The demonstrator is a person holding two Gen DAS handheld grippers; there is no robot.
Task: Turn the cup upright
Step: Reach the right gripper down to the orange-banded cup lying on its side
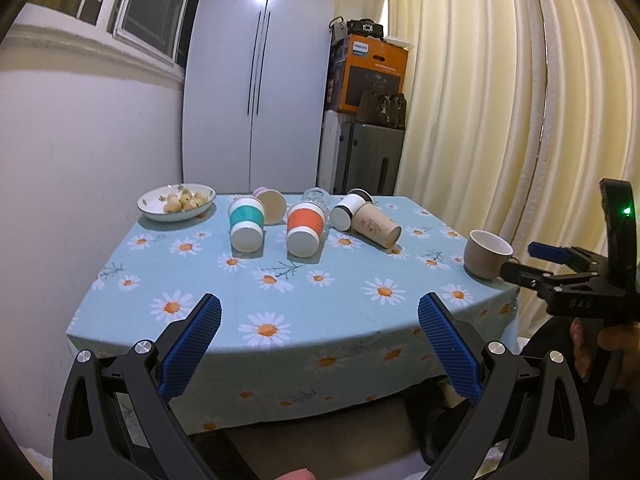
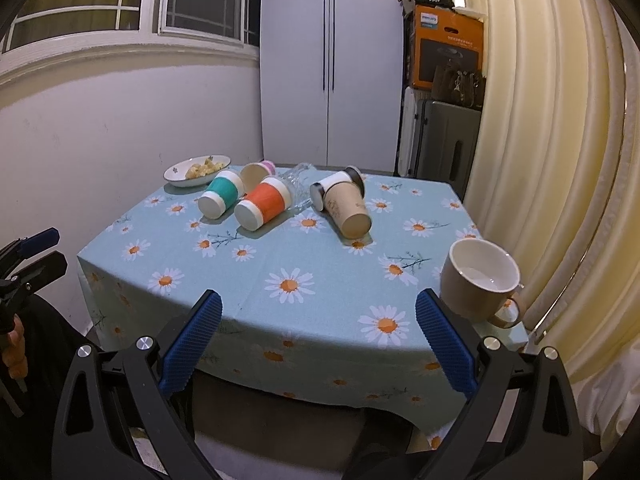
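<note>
Several cups lie on their sides at the back of the table: a teal-banded cup (image 1: pixel 246 225) (image 2: pixel 220 199), an orange-banded cup (image 1: pixel 305 230) (image 2: pixel 262 206), a brown paper cup (image 1: pixel 377 224) (image 2: pixel 347 211), a black-and-white cup (image 1: pixel 349 206) (image 2: pixel 336 185), a pink cup (image 1: pixel 271 203) (image 2: pixel 256 173) and a clear glass (image 1: pixel 316 197) (image 2: pixel 298 182). A beige mug (image 1: pixel 487 254) (image 2: pixel 480 282) stands upright at the right front corner. My left gripper (image 1: pixel 319 344) is open and empty before the front edge. My right gripper (image 2: pixel 318 340) is open and empty, just left of the mug.
A white bowl of snacks (image 1: pixel 176 202) (image 2: pixel 197 170) sits at the back left. The table wears a blue daisy cloth (image 1: pixel 280 292) (image 2: pixel 304 264). A wall stands left, curtains (image 1: pixel 500 100) right, a cabinet and stacked boxes behind.
</note>
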